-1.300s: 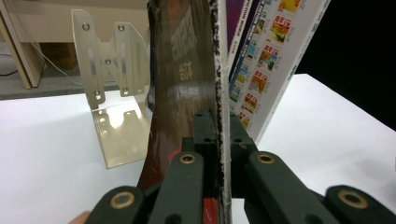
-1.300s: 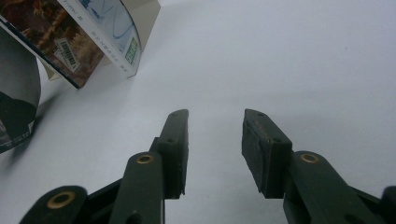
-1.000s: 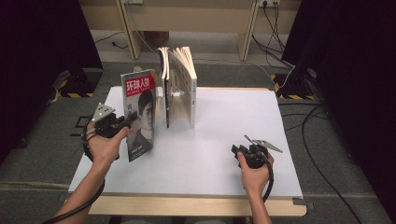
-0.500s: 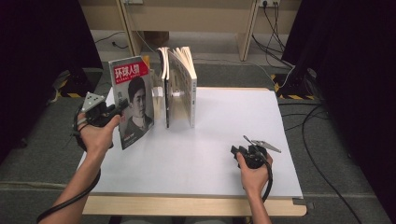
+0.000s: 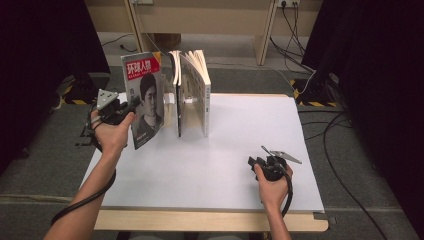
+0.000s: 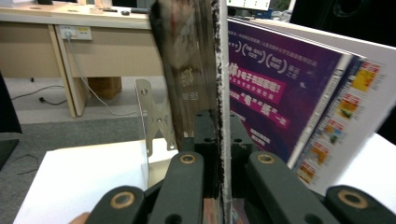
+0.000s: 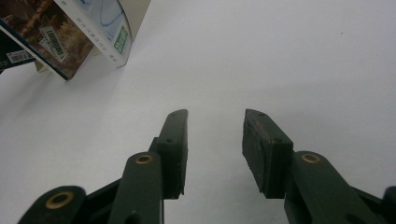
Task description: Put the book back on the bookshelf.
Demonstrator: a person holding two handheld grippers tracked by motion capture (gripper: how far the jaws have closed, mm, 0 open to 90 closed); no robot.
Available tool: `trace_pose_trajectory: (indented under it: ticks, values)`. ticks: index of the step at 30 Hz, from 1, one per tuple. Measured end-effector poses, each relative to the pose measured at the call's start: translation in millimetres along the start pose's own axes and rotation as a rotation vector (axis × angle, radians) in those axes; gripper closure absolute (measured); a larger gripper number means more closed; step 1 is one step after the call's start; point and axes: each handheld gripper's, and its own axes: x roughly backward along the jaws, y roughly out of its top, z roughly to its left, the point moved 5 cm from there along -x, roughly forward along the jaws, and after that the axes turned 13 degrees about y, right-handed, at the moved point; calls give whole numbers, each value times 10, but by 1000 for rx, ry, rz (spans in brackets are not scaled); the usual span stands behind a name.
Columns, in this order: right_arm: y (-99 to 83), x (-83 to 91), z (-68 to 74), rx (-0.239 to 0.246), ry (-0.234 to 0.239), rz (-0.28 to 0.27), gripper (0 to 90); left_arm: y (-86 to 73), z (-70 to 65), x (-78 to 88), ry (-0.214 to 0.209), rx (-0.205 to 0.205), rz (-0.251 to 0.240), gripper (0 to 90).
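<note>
White tabletop (image 5: 220, 165), mostly bare. My left gripper (image 5: 131, 106) is clamped on the magazine's (image 5: 145, 100) edge, holding it upright just left of the standing books (image 5: 192, 90) by the metal bookend (image 6: 156, 119) — a narrow gap to slot into. My right gripper (image 7: 212, 135) rests unclenched, holding nothing — plenty of room near the front edge.

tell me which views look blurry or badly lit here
Left gripper view: the magazine clamped in the left hand-held gripper sits so close that its cover is smeared and dark. Right gripper view: the white table is evenly lit and the jaws are sharp. High view: table bright, surroundings in deep shadow.
</note>
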Motion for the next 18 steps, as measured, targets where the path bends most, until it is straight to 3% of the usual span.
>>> trace_pose_trajectory:
  ticks: [3,12,18]
  values:
    - [-6,8,11,-16,4,-3,610,15,-25,-100,9,-1,-6,866]
    - [0,18,-21,-4,0,-5,606,27,-95,-356,32,-6,-33,865]
    - [-1,21,-33,1,-2,-4,605,-88,-57,-479,65,3,-57,863]
